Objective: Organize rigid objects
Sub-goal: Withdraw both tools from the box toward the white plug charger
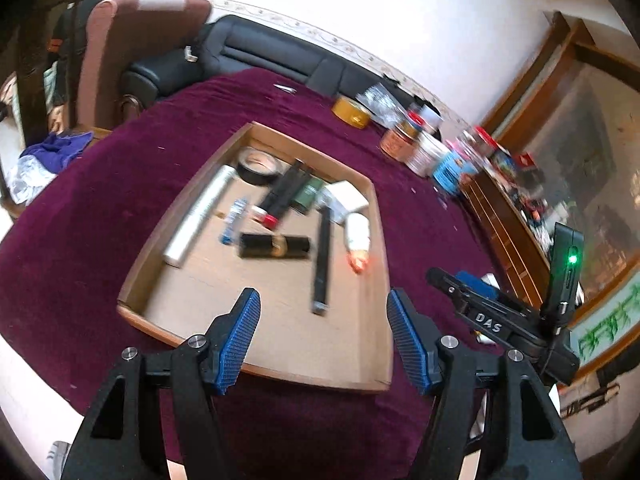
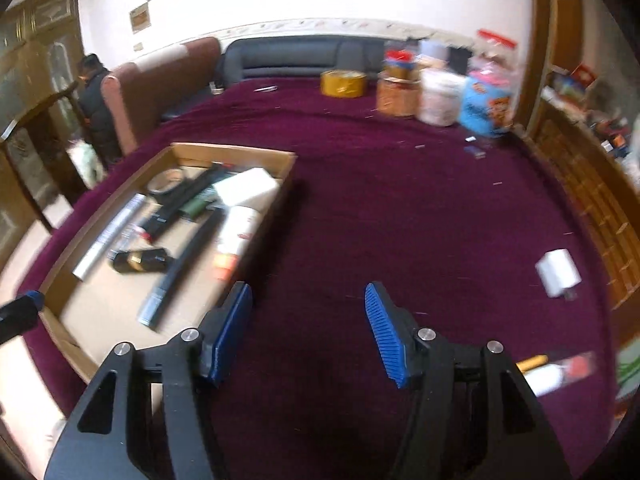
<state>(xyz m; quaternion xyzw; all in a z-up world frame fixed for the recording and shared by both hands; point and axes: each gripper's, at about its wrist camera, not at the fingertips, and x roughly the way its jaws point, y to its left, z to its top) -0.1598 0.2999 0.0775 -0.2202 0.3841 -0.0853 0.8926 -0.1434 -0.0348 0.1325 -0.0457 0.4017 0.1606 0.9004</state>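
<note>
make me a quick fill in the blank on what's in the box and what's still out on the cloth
1. The cardboard tray sits on a cloth whose colour is ____.
2. The roll of black tape lies ____ the tray.
3. The small white block lies on the cloth, ____ the tray.
4. Both the left gripper and the right gripper have jaws that stand ____, with nothing between them.

Missing words: purple; inside; outside; open

Maroon counter [image 2: 400, 220], tan cardboard tray [image 1: 256, 130]

Blue ribbed pads [image 1: 240, 340] sit on a black tool [image 1: 324, 336]; the tray holds a silver tube [image 1: 200, 216], a black tape roll [image 1: 260, 166] and a black cylinder with a gold band [image 1: 276, 246]; a yellow tape roll [image 2: 343, 83] lies beyond.
</note>
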